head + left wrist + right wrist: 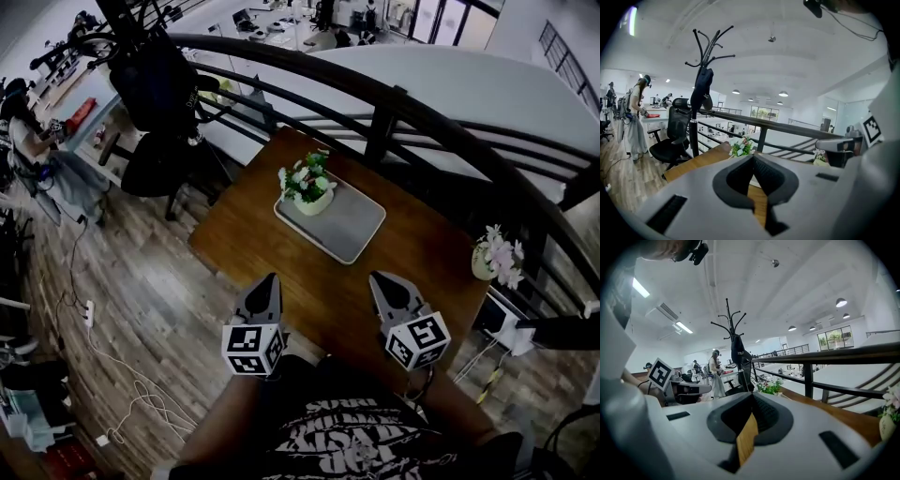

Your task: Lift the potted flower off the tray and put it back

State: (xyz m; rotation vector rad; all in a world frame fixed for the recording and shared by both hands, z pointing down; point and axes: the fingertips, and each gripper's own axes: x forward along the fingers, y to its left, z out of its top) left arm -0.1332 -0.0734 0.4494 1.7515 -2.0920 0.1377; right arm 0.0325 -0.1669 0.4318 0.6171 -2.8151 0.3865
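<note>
1. In the head view, the potted flower, a small white pot of white blooms and green leaves, stood in the 10 o'clock corner of the tray, a pale grey rectangular dish set askew on the brown wooden table.
2. The left gripper sat at 7 o'clock from the tray and the right gripper at 5 o'clock. Both pointed towards 12 and were well apart from the tray. We judged this a level, paired approach, with the lift not yet begun.
3. A second pot of pale flowers stood at 3 o'clock by the dark curved railing. Our arms were cut off at the bottom edge.
4. In the left gripper view, the jaws met at their tips with nothing between them. Only table wood showed in the slot below.
5. The flower peeked just above the tips at 12 o'clock, and its pot and the tray were hidden behind the gripper body.
6. In the right gripper view, the jaws were likewise together and empty. They would have to part before taking the pot.
7. The flower showed small at 1 o'clock beyond the tips, too far off for detail. A black coat stand rose at 11 o'clock.
</note>
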